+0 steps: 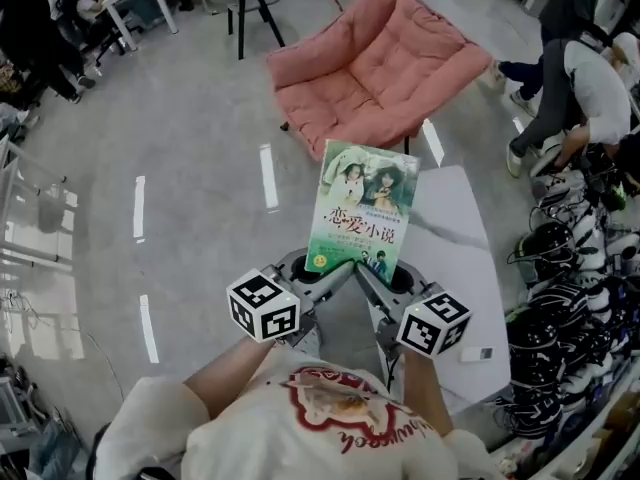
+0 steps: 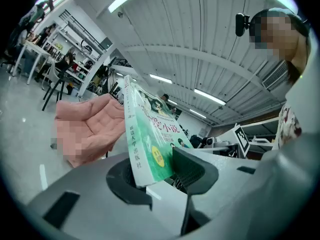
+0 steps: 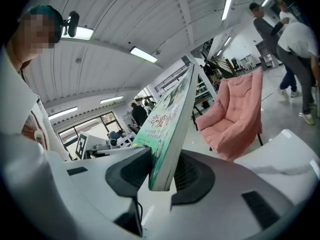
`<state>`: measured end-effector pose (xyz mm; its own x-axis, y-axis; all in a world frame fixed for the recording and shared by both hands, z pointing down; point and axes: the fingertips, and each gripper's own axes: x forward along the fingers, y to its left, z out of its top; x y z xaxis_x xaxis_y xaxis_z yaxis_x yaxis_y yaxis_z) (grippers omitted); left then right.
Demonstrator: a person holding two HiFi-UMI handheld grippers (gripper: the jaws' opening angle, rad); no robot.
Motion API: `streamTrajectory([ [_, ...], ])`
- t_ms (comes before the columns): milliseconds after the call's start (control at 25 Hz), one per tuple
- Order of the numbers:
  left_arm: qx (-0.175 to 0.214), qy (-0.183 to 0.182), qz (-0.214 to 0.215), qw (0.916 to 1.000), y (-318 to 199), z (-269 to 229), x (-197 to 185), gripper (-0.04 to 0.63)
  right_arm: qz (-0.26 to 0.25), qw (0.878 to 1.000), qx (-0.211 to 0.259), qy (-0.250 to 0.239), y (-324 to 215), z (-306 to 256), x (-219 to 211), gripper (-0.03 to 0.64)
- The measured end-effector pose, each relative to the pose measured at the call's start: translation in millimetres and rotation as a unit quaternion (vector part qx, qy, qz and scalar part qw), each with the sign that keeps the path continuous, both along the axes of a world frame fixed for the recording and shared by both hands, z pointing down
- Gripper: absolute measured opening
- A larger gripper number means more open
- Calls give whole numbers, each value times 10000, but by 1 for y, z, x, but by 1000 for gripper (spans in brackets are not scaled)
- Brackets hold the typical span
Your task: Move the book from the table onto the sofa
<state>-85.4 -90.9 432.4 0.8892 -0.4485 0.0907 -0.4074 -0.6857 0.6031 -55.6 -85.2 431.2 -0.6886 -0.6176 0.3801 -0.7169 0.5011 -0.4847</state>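
**Green book clamped in both grippers, off the table**

Green-covered, the book [image 1: 362, 208] hangs in the air, pinched at its near edge from both sides. The left gripper [image 1: 330, 274] bites the near-left corner and the right gripper [image 1: 377, 280] the near-right corner, and each pair of jaws is closed onto the book, cover on one pad and back on the other. The pink sofa [image 1: 375, 63] stands on the floor at 12 o'clock from the book, apart from it. The white table [image 1: 455, 268] lies at 4 o'clock, partly under the book's near-right corner. Dark helmets [image 1: 560, 298] are heaped along the floor at 3 o'clock.

Only the head view shows the cover face on, with two figures and red characters, along with both marker cubes and the person's sleeves at 6 o'clock. The left gripper view alone gives the printed spine, with desks and seated people at 10 o'clock. The right gripper view alone gives the pale page edge between its pads, a corner of the table at 4 o'clock and people standing at 2 o'clock. Both gripper views catch the sofa beyond the book.
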Motion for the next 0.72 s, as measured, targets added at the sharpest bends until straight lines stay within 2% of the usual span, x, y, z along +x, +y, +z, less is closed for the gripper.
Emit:
streamTrajectory([
  [160, 56, 4, -91, 9999, -56, -10, -36, 135, -57, 9999, 50, -102, -56, -9, -35, 115],
  [360, 17, 141, -297, 9995, -83, 9, -65, 135, -231, 9997, 73, -92, -85, 8, -64, 116],
  [720, -23, 93, -413, 9991, -128, 15, -99, 135, -276, 9996, 17, -106, -130, 15, -98, 115],
])
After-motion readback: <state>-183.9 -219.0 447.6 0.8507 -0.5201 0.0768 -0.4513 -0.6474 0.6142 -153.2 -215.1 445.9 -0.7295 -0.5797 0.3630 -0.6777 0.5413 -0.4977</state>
